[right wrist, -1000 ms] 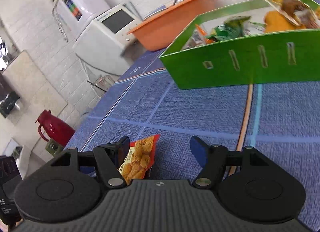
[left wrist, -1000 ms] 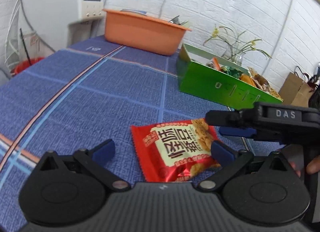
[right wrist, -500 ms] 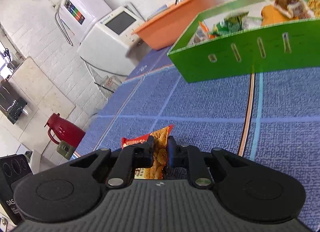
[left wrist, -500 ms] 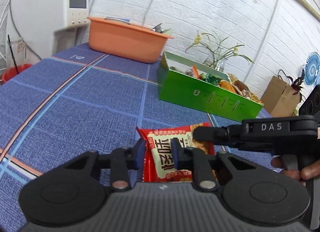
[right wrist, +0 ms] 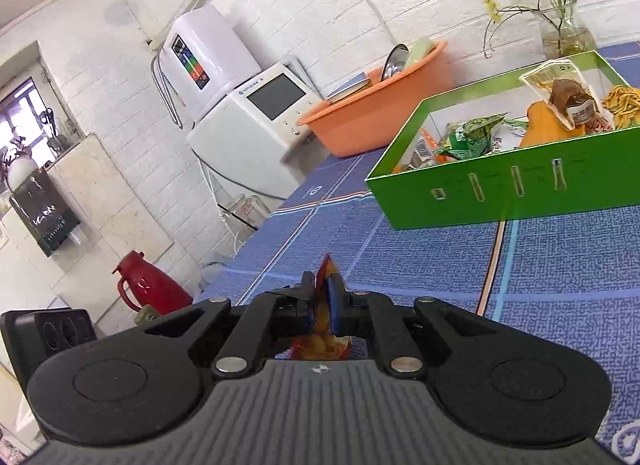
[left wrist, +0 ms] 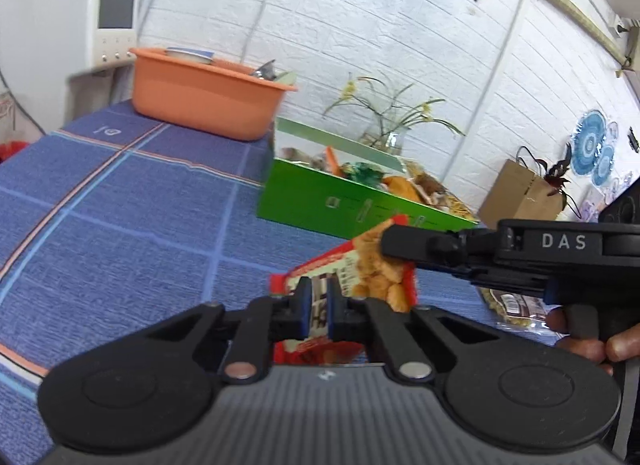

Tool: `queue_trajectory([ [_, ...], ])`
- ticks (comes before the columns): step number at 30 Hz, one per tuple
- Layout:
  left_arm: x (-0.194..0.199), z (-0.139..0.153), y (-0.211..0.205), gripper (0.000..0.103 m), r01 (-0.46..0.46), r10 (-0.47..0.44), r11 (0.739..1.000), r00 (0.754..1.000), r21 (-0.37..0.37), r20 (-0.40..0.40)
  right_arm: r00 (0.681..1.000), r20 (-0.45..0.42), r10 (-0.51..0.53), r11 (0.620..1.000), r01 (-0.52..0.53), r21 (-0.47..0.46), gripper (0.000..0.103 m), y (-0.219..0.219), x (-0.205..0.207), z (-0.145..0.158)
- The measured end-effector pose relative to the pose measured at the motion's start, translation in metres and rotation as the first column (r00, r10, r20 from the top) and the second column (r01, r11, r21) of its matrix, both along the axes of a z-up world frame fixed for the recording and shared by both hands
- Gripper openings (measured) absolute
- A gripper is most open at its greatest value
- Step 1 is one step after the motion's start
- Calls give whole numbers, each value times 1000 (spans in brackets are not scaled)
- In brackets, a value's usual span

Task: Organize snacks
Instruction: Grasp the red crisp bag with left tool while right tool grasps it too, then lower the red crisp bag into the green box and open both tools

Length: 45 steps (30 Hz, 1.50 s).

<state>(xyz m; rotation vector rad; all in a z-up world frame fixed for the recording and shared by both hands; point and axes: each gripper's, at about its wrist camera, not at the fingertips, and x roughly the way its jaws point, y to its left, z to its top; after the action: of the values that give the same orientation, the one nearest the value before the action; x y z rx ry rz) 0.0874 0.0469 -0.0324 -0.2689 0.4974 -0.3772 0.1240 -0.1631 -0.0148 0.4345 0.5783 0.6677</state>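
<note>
On the blue cloth (left wrist: 120, 225), both grippers are clamping the red packet (left wrist: 372, 265): left gripper (left wrist: 318, 301) beneath, right gripper (right wrist: 322, 301) above. Light, crinkly and slippery, it is probably best pinched by its edges.

The red snack bag (left wrist: 376, 277) was largely hidden: the left gripper (left wrist: 318, 301) covered its middle and its near edge dropped behind the gripper body, while the right gripper (left wrist: 400, 241) masked its far right corner. In the right wrist view only a sliver of the bag (right wrist: 325, 277) showed between the pads. The printing on the green box (right wrist: 500, 189) was too blurred to read, and its right end was cut off by the frame edge
</note>
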Motion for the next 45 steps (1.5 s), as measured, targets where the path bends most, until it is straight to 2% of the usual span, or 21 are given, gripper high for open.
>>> queue_trajectory([
  [2, -1, 1, -4, 0, 5, -5, 1000, 1000, 26, 7, 1000, 8, -5, 1000, 5, -13, 11, 0, 0, 0],
  [5, -2, 1, 2, 3, -30, 30, 1000, 999, -1, -45, 1000, -21, -20, 1000, 20, -5, 11, -9, 2, -5],
  [6, -3, 1, 4, 24, -40, 40, 999, 997, 6, -64, 999, -33, -25, 1000, 25, -4, 10, -14, 2, -8],
  [7, -3, -1, 6, 63, -53, 55, 998, 995, 24, -84, 999, -44, -27, 1000, 27, -2, 10, -17, 3, -10],
  [9, -3, -6, 7, 65, -59, 62, 998, 993, 37, -99, 997, -70, -31, 1000, 31, -5, 10, -26, 4, -17],
  [13, 10, -18, -1, 65, 29, -30, 1000, 982, -12, -187, 989, -140, -54, 998, 52, -18, 12, -41, 7, -35],
  [16, 12, -22, -9, 67, 48, -48, 999, 984, -4, -170, 978, -194, -79, 997, 80, -6, 28, -51, 8, -45],
  [19, 15, -24, -11, 67, 64, -67, 998, 984, -21, -163, 972, -220, -81, 997, 83, -2, 72, -51, 10, -48],
  [20, 16, -25, -12, 67, 66, -69, 998, 985, -21, -157, 974, -213, -74, 997, 76, 5, 82, -49, 10, -49],
  [21, 17, -25, -12, 67, 69, -71, 997, 986, -22, -151, 975, -210, -69, 997, 72, 4, 84, -46, 11, -48],
  [23, 18, -27, -15, 67, 72, -75, 997, 988, -27, -136, 978, -203, -39, 999, 41, 5, 84, -41, 15, -49],
  [24, 19, -28, -17, 62, 69, -72, 997, 988, -28, -133, 980, -198, -24, 1000, 25, 3, 82, -38, 16, -49],
  [25, 19, -28, -18, 54, 66, -68, 998, 990, -23, -127, 979, -199, -33, 999, 30, -20, 75, -35, 17, -49],
  [26, 20, -28, -18, 51, 58, -61, 998, 990, -28, -128, 980, -195, -22, 999, 15, -35, 55, -31, 17, -48],
  [28, 21, -26, -15, 35, 59, -67, 996, 988, -64, -136, 985, -170, -23, 999, 17, -39, 50, -30, 12, -45],
  [33, 20, -21, -15, 32, 80, -92, 992, 987, -92, -132, 996, -86, -31, 998, 27, -52, 36, -29, 3, -30],
  [40, 18, -10, -11, 32, 101, -116, 985, 989, -143, -96, 998, -56, -16, 1000, 17, 16, 29, -37, 4, -20],
  [45, 15, -6, -13, 27, 103, -114, 987, 990, -126, -87, 998, -66, -19, 1000, 20, 17, 29, -37, 5, -20],
])
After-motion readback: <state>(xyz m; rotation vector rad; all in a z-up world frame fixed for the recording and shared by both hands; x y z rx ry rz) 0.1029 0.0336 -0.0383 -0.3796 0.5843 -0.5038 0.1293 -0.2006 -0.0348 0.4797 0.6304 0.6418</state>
